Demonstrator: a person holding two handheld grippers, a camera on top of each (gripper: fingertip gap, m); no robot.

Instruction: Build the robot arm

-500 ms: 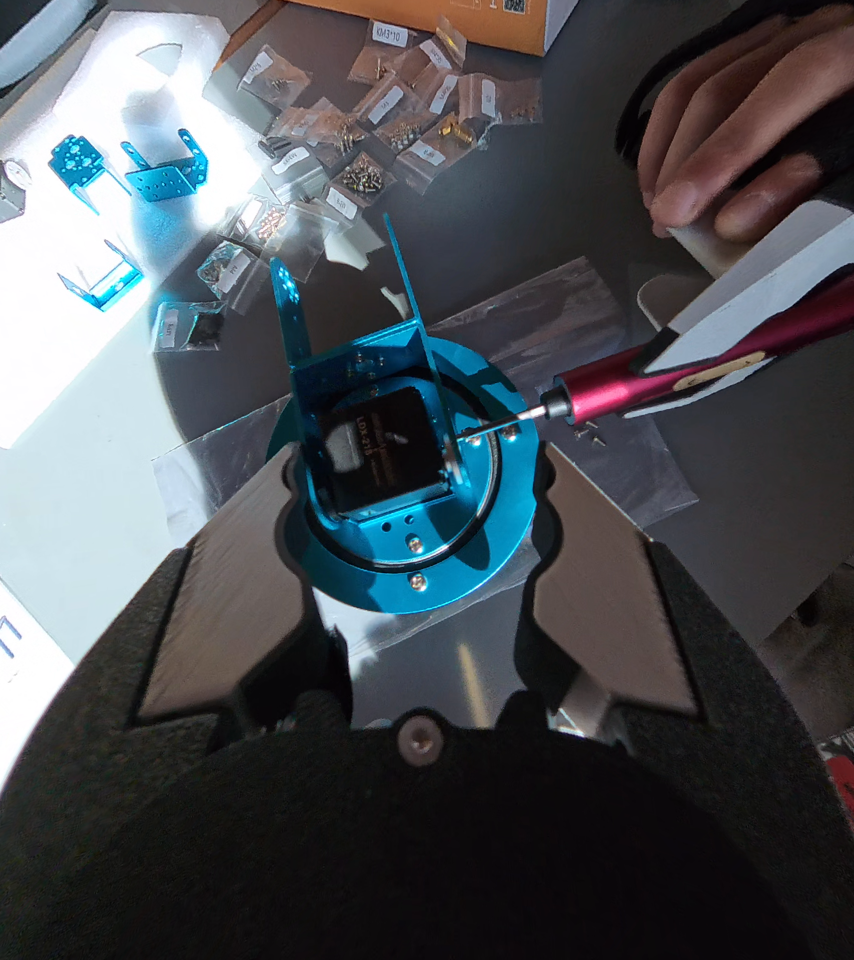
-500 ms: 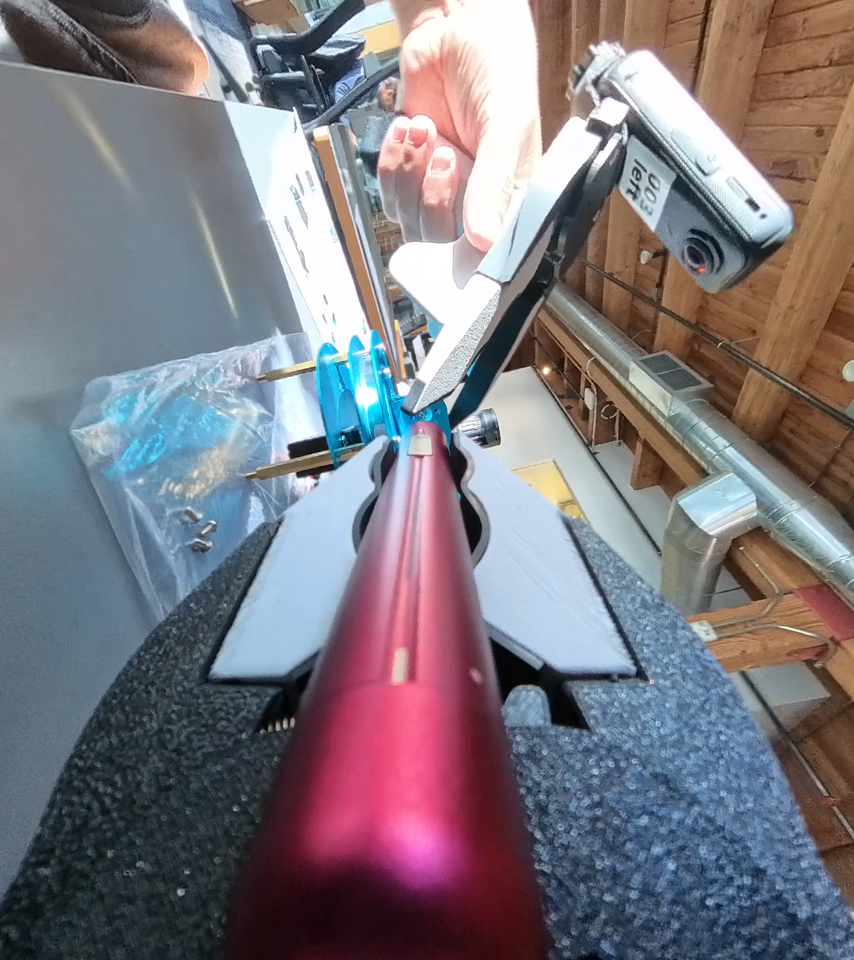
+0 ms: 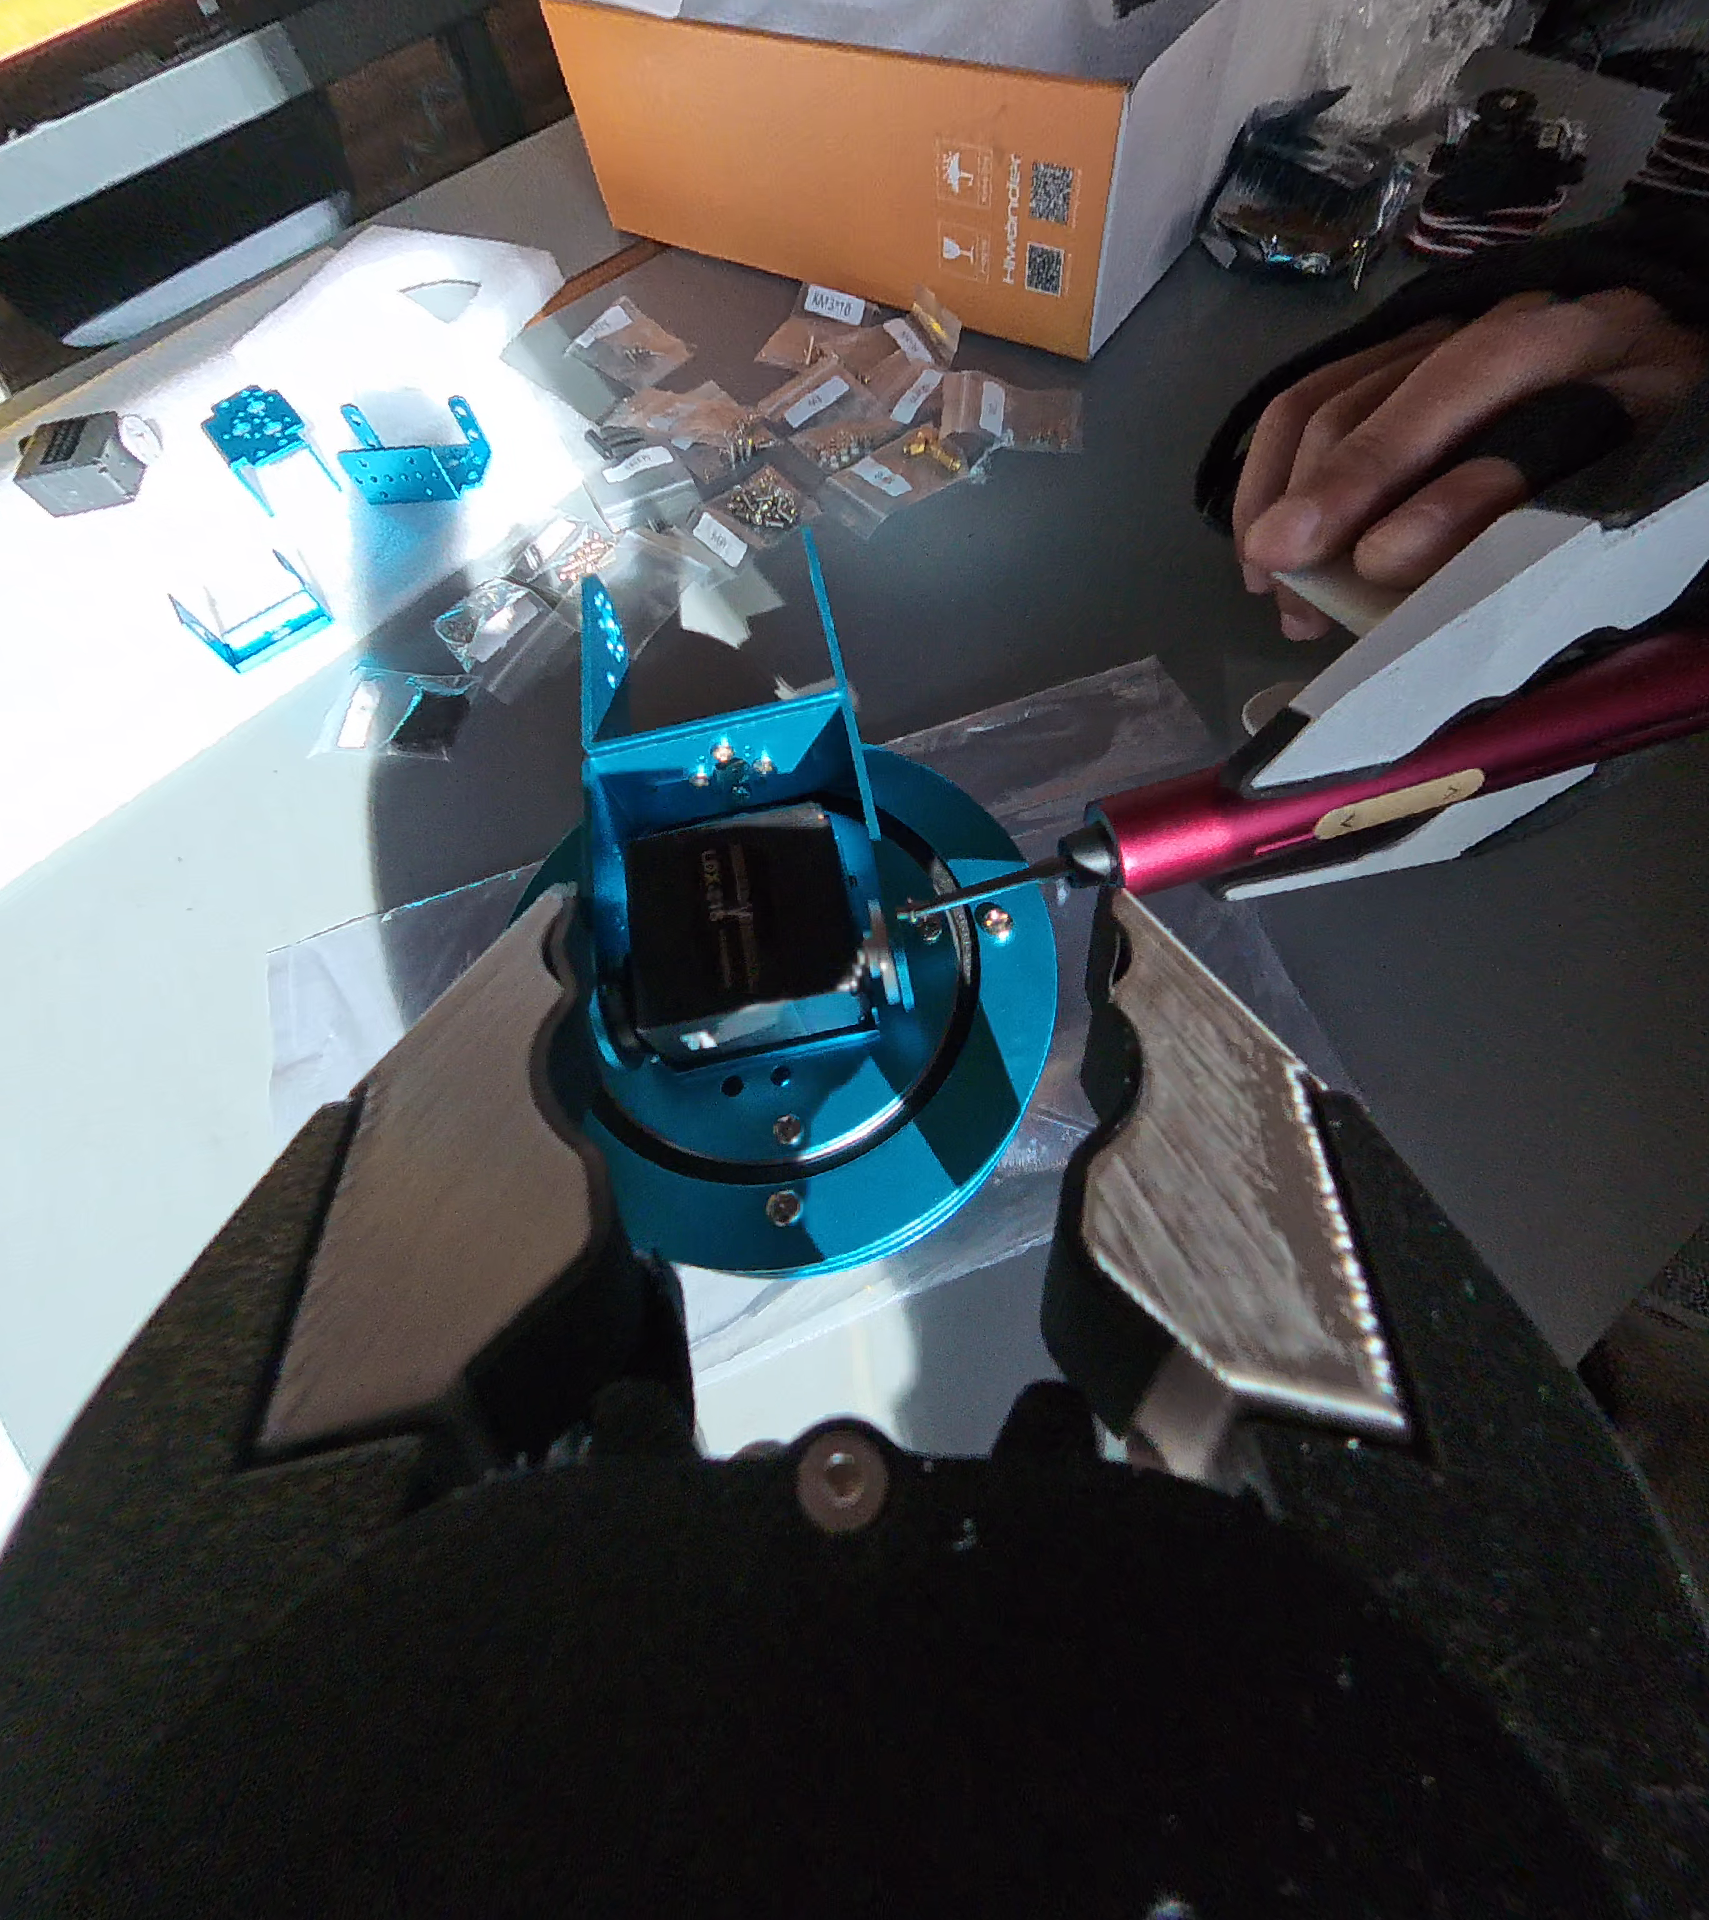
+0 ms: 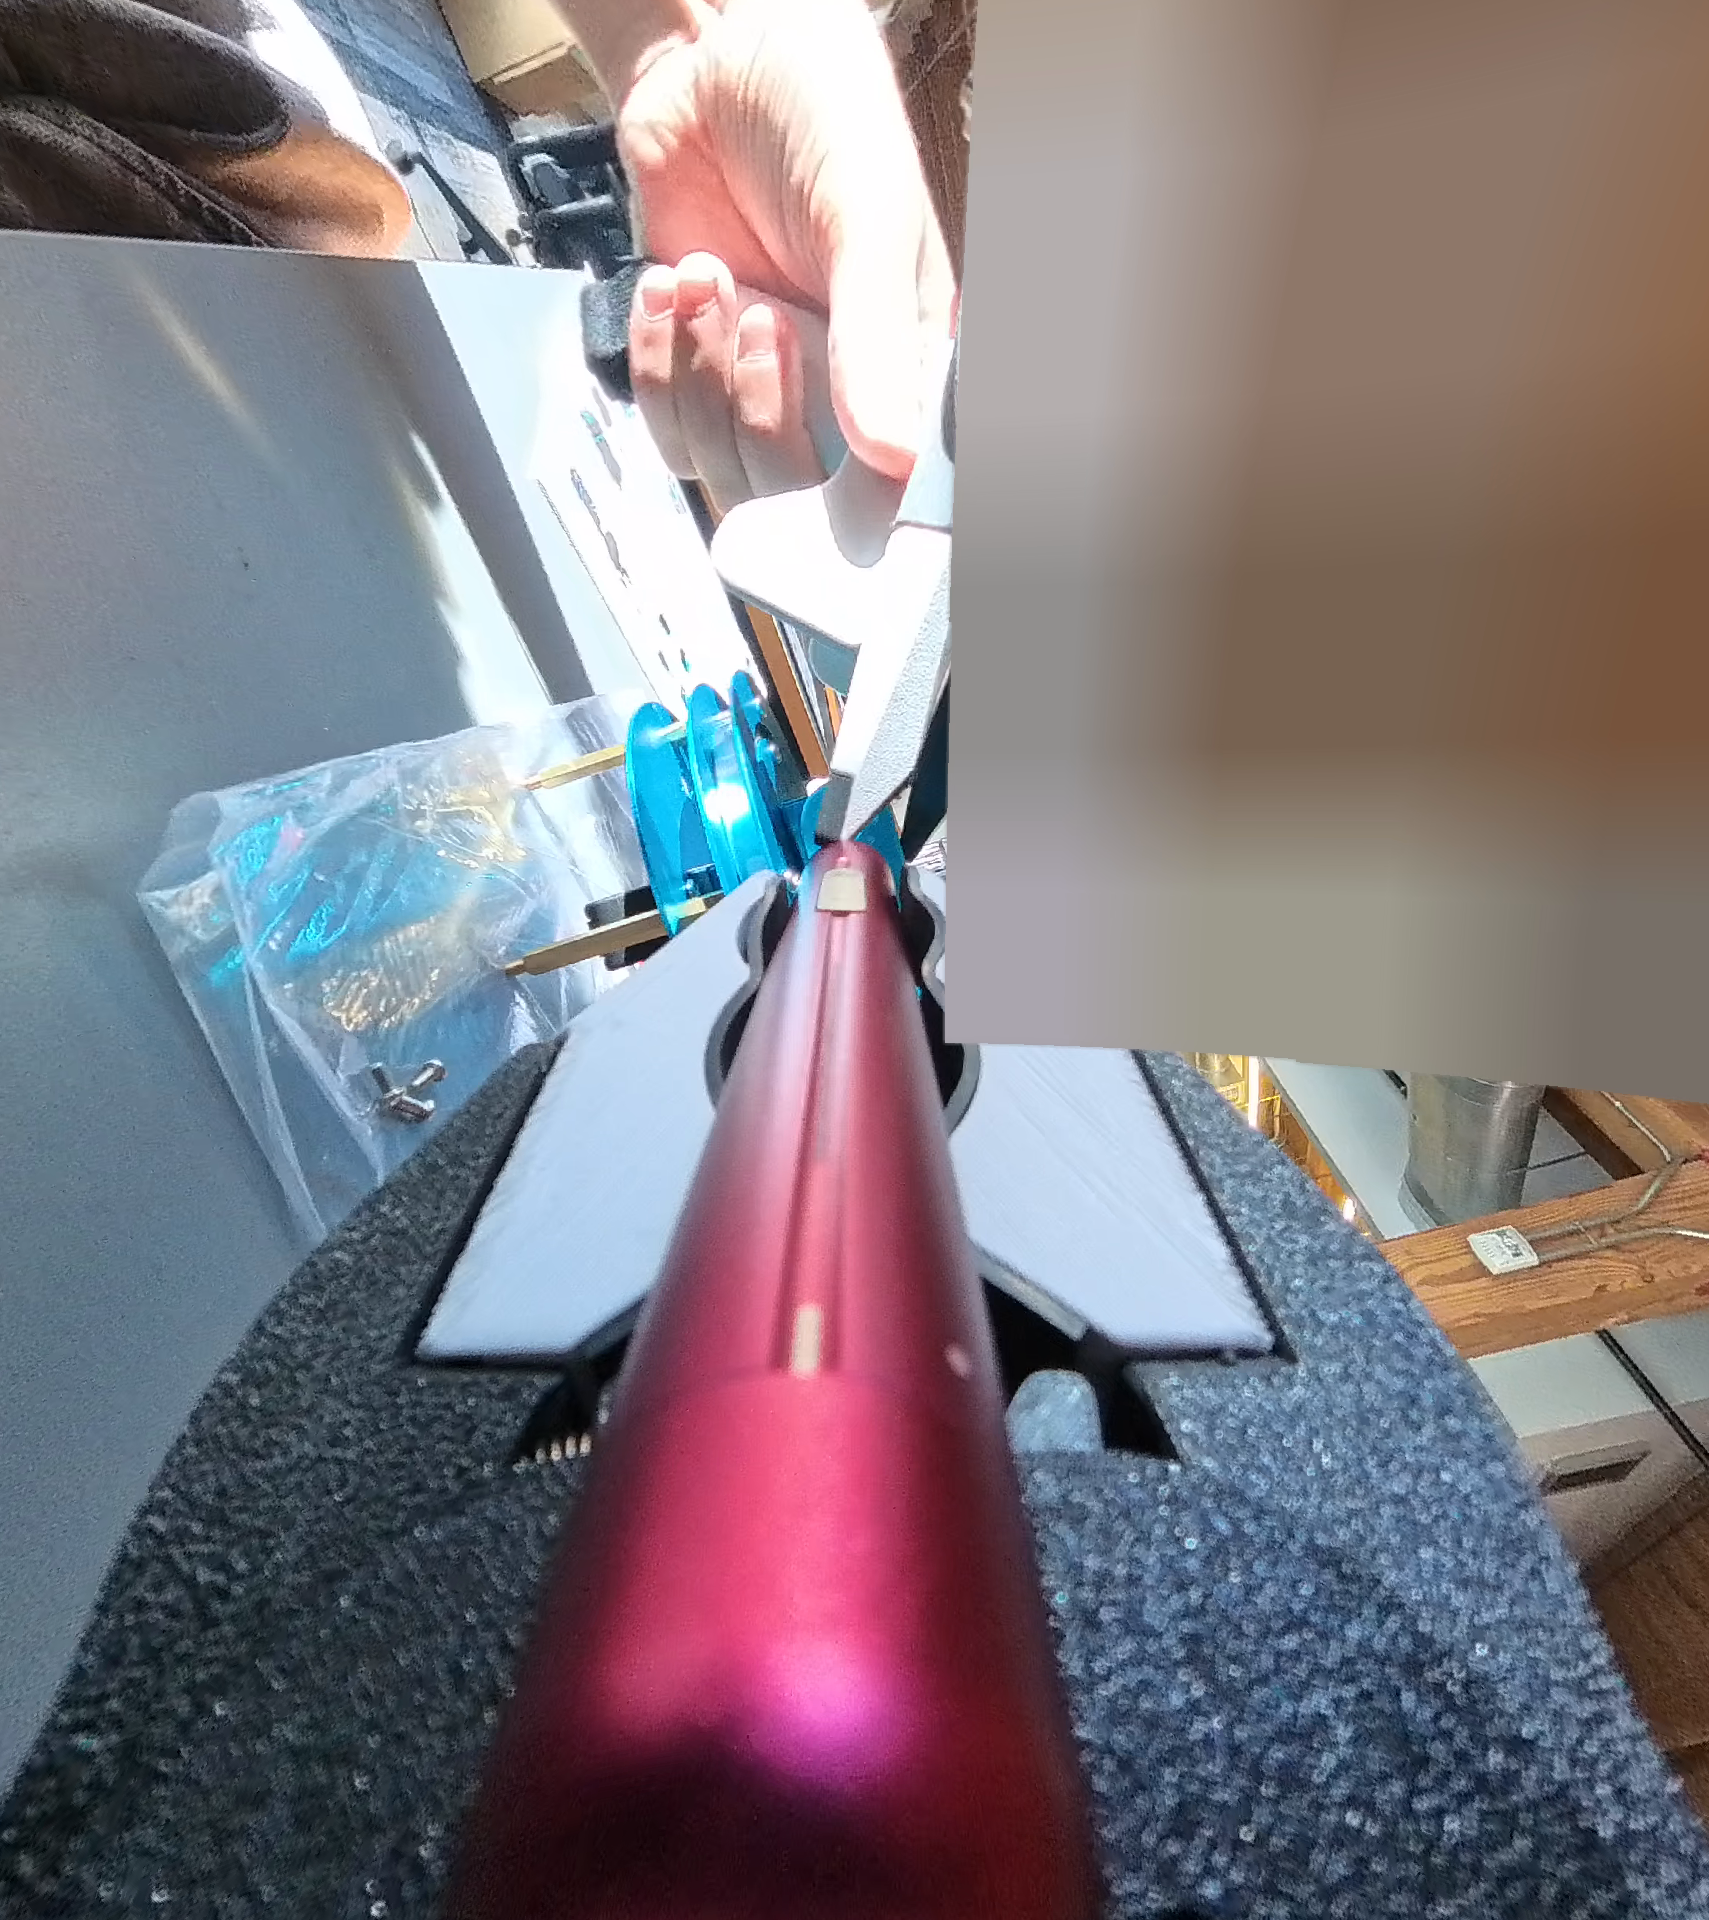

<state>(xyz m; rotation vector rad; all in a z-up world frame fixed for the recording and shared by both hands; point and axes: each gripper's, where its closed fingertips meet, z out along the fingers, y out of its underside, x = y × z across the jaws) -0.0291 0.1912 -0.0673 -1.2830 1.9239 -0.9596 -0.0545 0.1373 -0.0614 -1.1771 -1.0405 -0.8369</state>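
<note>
One red screwdriver [image 3: 1349, 821], gripped by right tool [image 4: 829, 914], touches one blue base [image 3: 1016, 1039] straddled by open left tool [image 3: 829, 997].

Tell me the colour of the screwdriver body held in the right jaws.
Dark metallic red screwdriver, clearest in the right wrist view; the left wrist view shows it too.

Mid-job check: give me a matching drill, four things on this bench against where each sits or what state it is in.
Things:
1. red screwdriver
2. black servo
3. orange box
4. round blue base

Places or states:
A. at the table's far edge, behind the small screw bags
B. between the open left gripper's fingers
C. clamped in the right gripper
D. seated inside the blue bracket

Pairs: 1-C, 2-D, 3-A, 4-B
</note>
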